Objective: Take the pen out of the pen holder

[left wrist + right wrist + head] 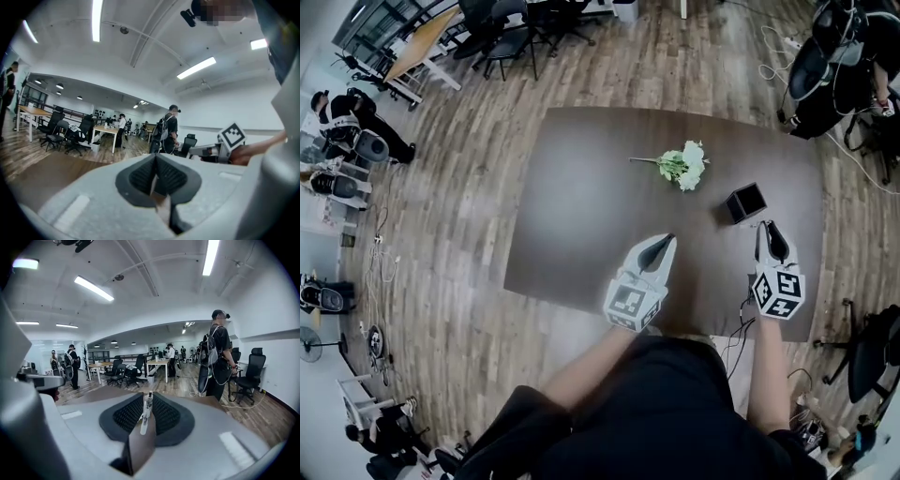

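Fingers [165, 417] of right gripper [766, 228] clamped on slim white plastic pen [146, 411], long axis upright along pads. Black square pen holder [746, 202] just beyond tips on dark brown tabletop [581, 216]. Left gripper [664, 242] closed, empty, farther off.

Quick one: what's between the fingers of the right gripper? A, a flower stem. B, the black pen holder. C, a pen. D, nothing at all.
C: the right gripper view shows a slim pale pen clamped between the fingers of the right gripper, while the black pen holder and the flowers sit on the table.
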`<state>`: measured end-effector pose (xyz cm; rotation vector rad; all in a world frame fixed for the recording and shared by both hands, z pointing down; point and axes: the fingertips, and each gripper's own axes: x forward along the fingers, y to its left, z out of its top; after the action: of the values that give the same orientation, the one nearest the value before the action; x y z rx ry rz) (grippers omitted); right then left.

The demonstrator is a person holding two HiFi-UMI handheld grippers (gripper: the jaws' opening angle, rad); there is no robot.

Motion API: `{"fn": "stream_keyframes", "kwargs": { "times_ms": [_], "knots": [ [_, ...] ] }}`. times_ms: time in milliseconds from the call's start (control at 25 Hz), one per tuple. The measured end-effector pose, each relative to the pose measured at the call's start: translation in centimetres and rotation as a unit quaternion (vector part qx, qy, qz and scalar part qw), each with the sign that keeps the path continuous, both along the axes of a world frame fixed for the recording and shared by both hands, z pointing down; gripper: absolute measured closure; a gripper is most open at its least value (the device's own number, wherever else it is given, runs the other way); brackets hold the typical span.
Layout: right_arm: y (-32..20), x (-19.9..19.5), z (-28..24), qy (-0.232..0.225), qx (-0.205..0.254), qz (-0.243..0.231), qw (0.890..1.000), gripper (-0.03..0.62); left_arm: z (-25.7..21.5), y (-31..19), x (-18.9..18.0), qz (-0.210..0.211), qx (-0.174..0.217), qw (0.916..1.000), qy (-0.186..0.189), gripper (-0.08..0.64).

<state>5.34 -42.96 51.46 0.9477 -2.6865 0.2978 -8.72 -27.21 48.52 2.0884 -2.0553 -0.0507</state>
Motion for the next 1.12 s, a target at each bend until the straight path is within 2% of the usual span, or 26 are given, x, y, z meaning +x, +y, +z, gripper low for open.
{"fn": "stream_keyframes", "kwargs": {
  "times_ms": [240,480,800,1120],
  "knots": [
    [7.2,2.3,-3.5,0.004,0.028,0.022,0.999,0.526,-2.2,2.9,-0.7,0.014,0.018,0.9996,-0.014,0.555],
    [12.0,5.1,-5.5,0.012,0.053,0.056,0.997,0.526,-2.8,4.2,0.9,0.050,0.026,0.9983,-0.017,0.555],
    [14.1,9.8,-6.2,0.023,0.056,0.111,0.992,0.526,-3.1,3.5,4.8,0.099,0.032,0.9944,-0.017,0.557],
    [14.0,12.4,-6.2,0.023,0.056,0.135,0.989,0.528,-3.6,3.1,5.9,0.110,0.028,0.9931,-0.032,0.556]
  ]
}}
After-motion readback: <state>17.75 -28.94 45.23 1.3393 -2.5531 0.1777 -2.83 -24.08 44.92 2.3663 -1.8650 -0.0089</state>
